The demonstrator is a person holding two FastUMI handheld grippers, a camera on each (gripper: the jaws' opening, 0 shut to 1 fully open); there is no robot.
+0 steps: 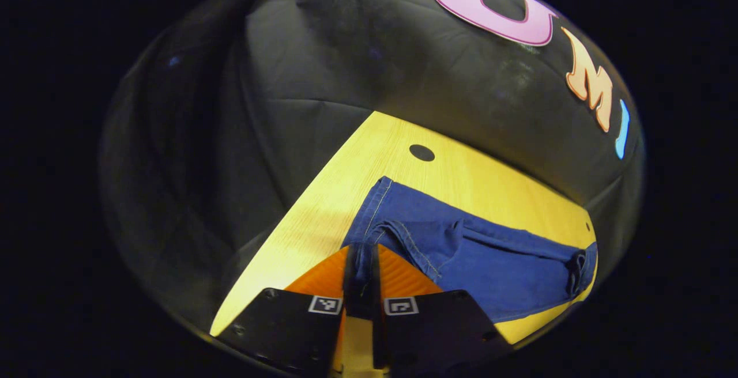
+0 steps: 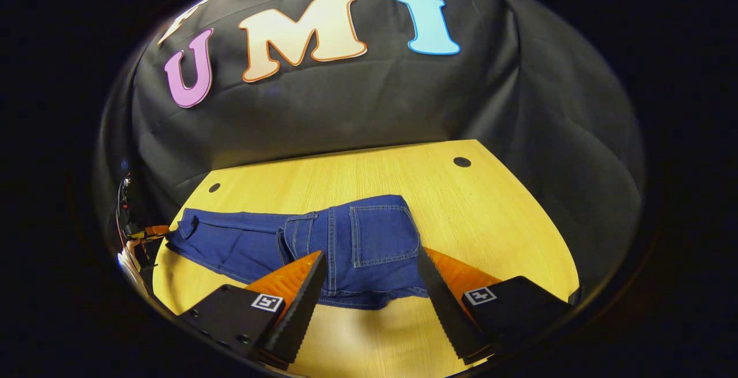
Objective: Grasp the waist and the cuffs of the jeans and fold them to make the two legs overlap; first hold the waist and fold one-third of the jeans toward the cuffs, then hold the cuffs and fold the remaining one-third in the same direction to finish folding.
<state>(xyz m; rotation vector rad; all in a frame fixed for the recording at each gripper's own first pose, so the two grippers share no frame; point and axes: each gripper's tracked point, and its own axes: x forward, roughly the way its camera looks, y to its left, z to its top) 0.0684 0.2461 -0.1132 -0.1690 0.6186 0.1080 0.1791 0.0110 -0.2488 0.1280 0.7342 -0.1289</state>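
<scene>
Blue jeans lie lengthwise across the yellow wooden table, waist and back pocket toward the right gripper view's camera, legs running off to the left. My right gripper is open, one finger on each side of the waist end, with denim between them; whether it touches is unclear. In the left gripper view the jeans stretch away to the right. My left gripper is shut on the stitched cuff end. The left gripper also appears small at the table's far left, by the cuffs.
The table has dark round holes near its back corners. Black cloth wall hangs close behind and beside the table. Bare wood lies beyond the jeans and to the right of the waist.
</scene>
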